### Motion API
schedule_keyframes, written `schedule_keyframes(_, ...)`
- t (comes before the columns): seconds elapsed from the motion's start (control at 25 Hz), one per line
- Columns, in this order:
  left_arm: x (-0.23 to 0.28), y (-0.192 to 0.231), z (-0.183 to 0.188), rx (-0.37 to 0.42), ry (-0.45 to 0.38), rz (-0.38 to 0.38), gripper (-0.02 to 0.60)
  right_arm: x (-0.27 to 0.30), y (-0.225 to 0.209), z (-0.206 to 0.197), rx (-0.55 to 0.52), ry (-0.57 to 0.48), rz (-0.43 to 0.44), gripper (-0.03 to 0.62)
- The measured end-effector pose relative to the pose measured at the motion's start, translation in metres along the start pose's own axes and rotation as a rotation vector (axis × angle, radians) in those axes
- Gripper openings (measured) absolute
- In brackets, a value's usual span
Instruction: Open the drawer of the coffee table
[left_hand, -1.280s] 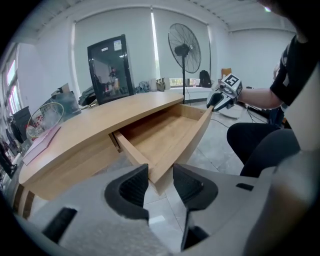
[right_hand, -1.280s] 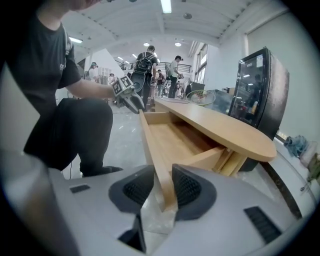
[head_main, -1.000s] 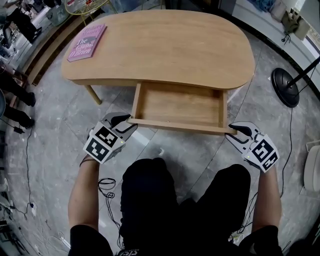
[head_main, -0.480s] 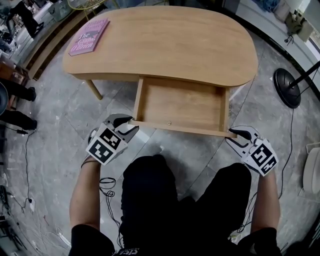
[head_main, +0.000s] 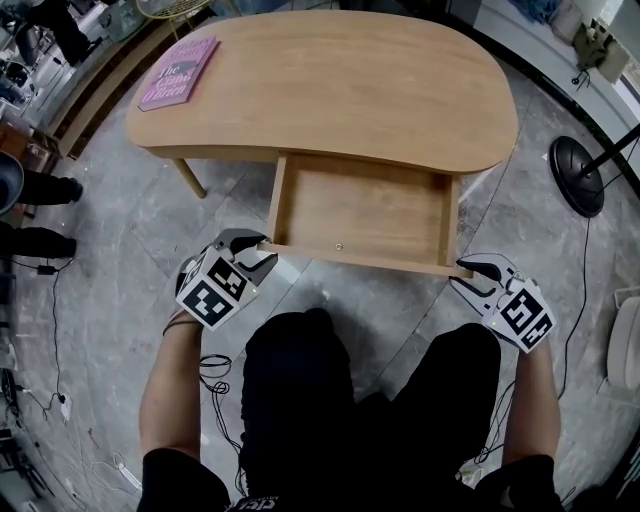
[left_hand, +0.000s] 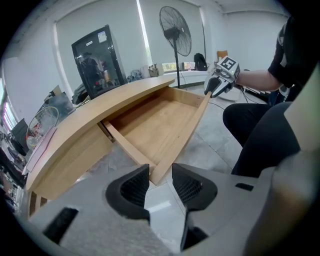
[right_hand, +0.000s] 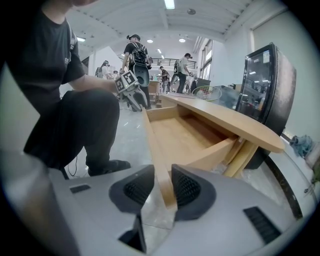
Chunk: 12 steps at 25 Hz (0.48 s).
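The wooden coffee table (head_main: 330, 80) has its drawer (head_main: 360, 205) pulled out towards me, and the drawer is empty. My left gripper (head_main: 264, 248) is at the left corner of the drawer front (head_main: 360, 256). In the left gripper view that corner (left_hand: 154, 177) sits between the tips of the left gripper (left_hand: 159, 172). Its jaws are closing, and a small gap still shows at the corner. My right gripper (head_main: 462, 272) is at the right corner. In the right gripper view the right gripper (right_hand: 163, 177) is shut on the thin front board (right_hand: 155, 145).
A pink book (head_main: 178, 73) lies on the table's far left. A fan's round black base (head_main: 576, 175) and pole stand on the floor at the right. Cables (head_main: 215, 375) trail by my knees. Bystanders' shoes (head_main: 40, 240) are at the left edge.
The left gripper has sunk slightly at the drawer's left corner. The right gripper and the drawer have not visibly moved.
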<state>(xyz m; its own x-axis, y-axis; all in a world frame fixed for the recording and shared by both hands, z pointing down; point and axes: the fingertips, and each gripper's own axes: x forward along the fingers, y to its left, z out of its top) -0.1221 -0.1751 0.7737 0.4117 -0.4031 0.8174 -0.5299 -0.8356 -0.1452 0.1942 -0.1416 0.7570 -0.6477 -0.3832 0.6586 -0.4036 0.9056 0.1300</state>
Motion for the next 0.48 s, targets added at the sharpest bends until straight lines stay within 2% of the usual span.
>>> schedule_keyframes(0.2, 0.0, 0.001, -0.001, 0.009, -0.003, -0.007, 0.15, 0.001, 0.0, 0.001, 0.006, 0.007, -0.006, 0.112)
schedule_keyframes(0.32, -0.003, 0.002, -0.003, 0.028, 0.014, 0.004, 0.152, 0.001, 0.01, 0.004, -0.005, 0.001, 0.023, 0.104)
schedule_keyframes(0.48, -0.009, -0.004, -0.006, 0.01, 0.005, -0.016, 0.152, -0.003, 0.016, 0.004, -0.005, -0.011, 0.02, 0.106)
